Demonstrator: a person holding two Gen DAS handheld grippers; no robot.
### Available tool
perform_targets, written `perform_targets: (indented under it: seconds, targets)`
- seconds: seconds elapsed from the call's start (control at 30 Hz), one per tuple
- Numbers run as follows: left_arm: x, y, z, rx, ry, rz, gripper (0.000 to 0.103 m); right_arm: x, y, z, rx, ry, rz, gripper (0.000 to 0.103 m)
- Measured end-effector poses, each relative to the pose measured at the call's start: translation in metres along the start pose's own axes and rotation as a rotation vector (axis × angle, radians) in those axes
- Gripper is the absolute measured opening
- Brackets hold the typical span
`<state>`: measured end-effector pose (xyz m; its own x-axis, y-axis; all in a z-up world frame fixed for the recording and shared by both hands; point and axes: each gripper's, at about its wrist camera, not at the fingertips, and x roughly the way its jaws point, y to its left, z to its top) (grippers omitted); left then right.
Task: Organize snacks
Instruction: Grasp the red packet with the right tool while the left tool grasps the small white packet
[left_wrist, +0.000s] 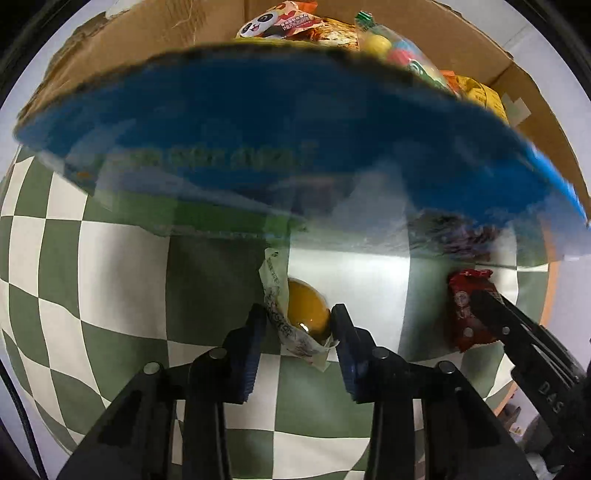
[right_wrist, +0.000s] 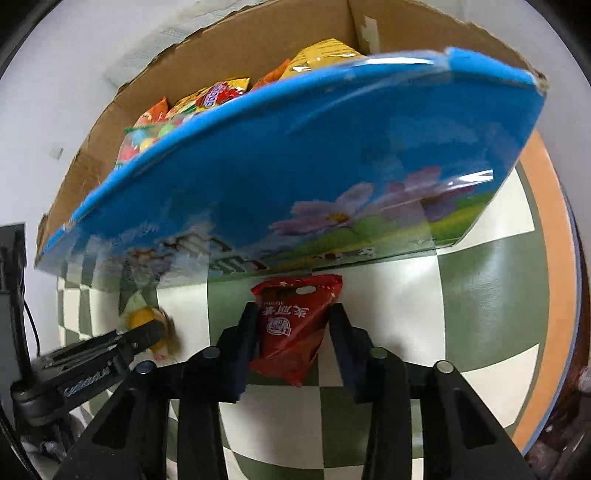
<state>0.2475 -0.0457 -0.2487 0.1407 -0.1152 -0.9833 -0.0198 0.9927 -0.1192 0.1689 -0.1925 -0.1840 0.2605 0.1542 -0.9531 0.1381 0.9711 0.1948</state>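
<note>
A clear-wrapped snack with a yellow-orange round filling (left_wrist: 304, 314) lies between the fingers of my left gripper (left_wrist: 299, 317), which is shut on it above the checkered tablecloth. It also shows in the right wrist view (right_wrist: 146, 317). A red snack packet (right_wrist: 295, 328) sits between the fingers of my right gripper (right_wrist: 293, 325), which is shut on it; it also shows in the left wrist view (left_wrist: 463, 314). A blue-sided cardboard box (right_wrist: 295, 177) stands just ahead, holding several colourful snack bags (right_wrist: 207, 99).
The green-and-white checkered tablecloth (left_wrist: 110, 277) covers a round table with an orange edge (right_wrist: 546, 206). The box's front wall (left_wrist: 258, 129) rises close in front of both grippers. A white wall lies behind.
</note>
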Motion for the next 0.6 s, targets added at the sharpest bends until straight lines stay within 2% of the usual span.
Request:
perform_targets:
  seconds: [0.1,0.17,0.37,0.5,0.6]
  targets:
    - [-0.005,0.001,-0.018,0.013,0.012,-0.008,0.031,-0.004,0.005,-0.012,-0.034,0.008,-0.001,0.036]
    - [-0.010,0.003,-0.034,0.025,0.054,-0.021,0.029,-0.009,0.006,-0.025,-0.056,0.017,0.011,0.036]
    - [-0.016,0.007,-0.101,0.033,0.134,-0.065,0.029,-0.025,0.009,-0.088,-0.123,0.086,0.044,0.036]
    - [0.000,0.010,-0.121,0.004,0.174,-0.086,0.029,-0.015,0.006,-0.124,-0.137,0.133,0.032,0.036]
    - [0.007,0.017,-0.128,-0.037,0.187,-0.101,0.029,-0.008,0.001,-0.132,-0.114,0.143,0.039,0.036]
